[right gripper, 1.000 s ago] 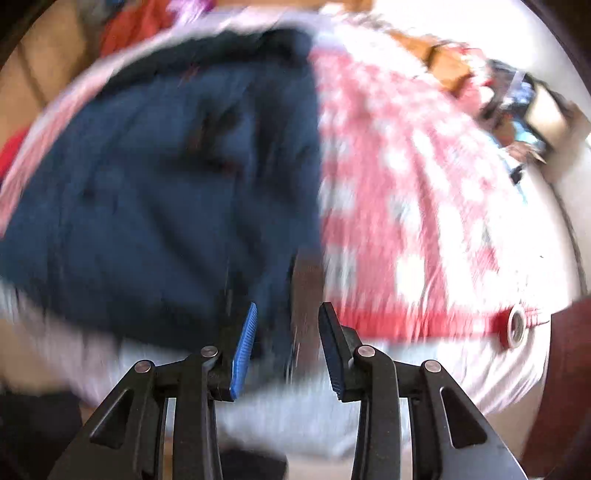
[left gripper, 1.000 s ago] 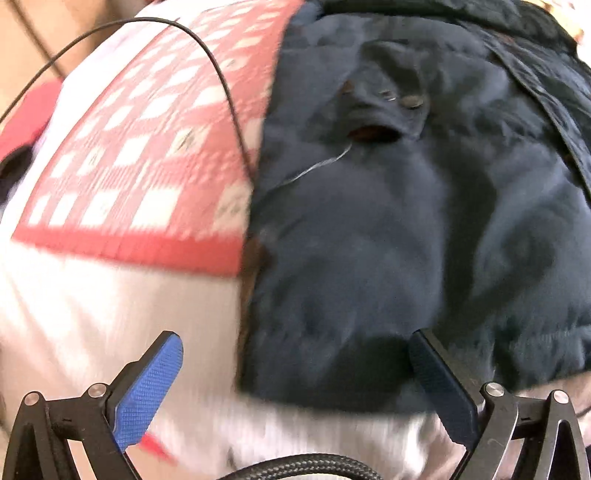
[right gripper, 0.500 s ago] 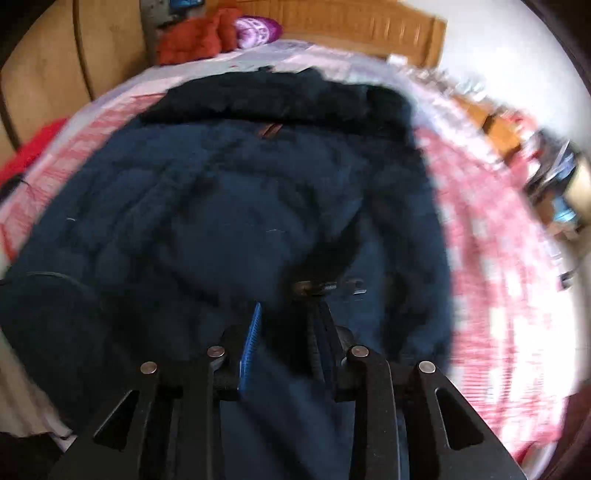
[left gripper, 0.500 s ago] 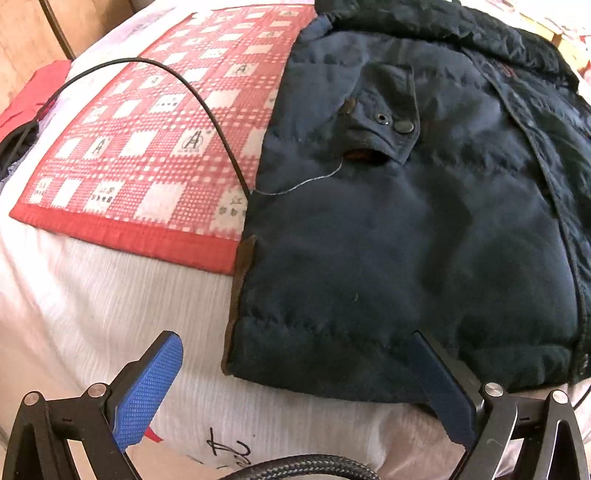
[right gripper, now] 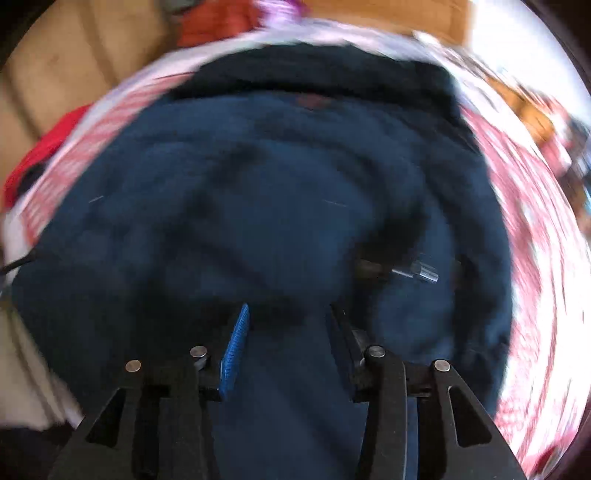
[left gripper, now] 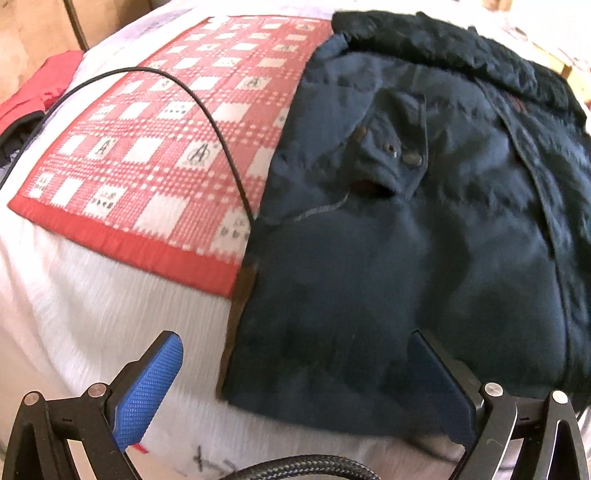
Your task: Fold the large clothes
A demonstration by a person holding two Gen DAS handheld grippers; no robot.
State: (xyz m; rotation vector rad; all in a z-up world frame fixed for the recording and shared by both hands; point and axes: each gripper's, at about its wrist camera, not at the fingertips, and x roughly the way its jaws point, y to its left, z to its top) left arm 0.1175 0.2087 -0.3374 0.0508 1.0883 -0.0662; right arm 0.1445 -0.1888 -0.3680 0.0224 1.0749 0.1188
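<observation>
Directly beneath right gripper, jacket

Red-and-white checked mat lies on the white bedsheet, far left. I see a thin black cable arcing across it. Red cloth at far-left edge; wooden panel beyond.

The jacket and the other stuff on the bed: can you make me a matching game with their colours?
Things:
1. jacket
2. checked mat
3. cable
4. bed sheet

Colours:
A. white
B. black
C. dark blue
D. red and white

Pairs: 1-C, 2-D, 3-B, 4-A
</observation>
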